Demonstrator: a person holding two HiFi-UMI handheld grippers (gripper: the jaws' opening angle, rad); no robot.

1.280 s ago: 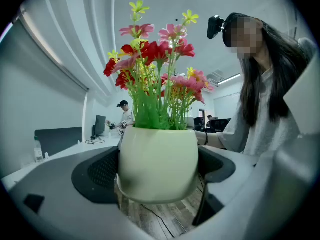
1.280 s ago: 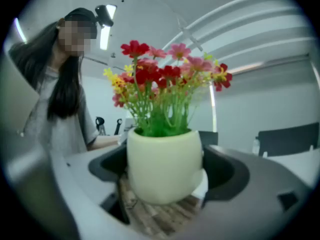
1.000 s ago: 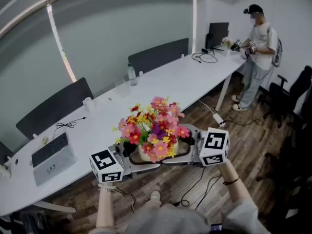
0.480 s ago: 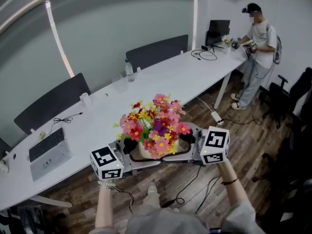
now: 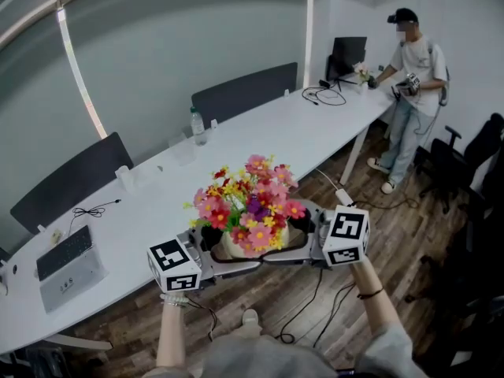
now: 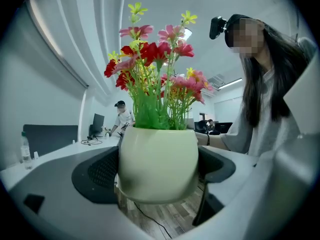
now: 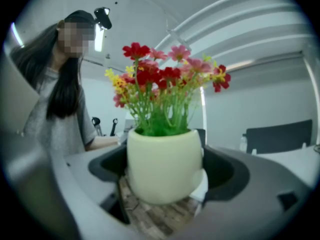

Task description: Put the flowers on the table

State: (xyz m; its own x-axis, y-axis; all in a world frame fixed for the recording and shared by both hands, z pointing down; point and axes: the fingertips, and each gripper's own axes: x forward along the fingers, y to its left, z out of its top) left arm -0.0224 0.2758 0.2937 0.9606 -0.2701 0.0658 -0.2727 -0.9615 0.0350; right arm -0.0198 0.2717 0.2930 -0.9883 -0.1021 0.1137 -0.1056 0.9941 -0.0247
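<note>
Carrying step: you are clamping the flower pot (image 5: 235, 248) with left gripper (image 6: 159, 171) and right gripper (image 7: 165, 173) jaws; next, lowering it onto the desk (image 5: 260, 136).

No writing, brand, number or sign can be read; any print on the water bottle (image 5: 198, 124) at the table's (image 5: 268, 136) far edge is too small.

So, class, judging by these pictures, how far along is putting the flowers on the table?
Done: the pot is lifted, clamped by the left gripper and right gripper. In hand: it hangs over the wooden floor. Left: setting it on the white table.
</note>
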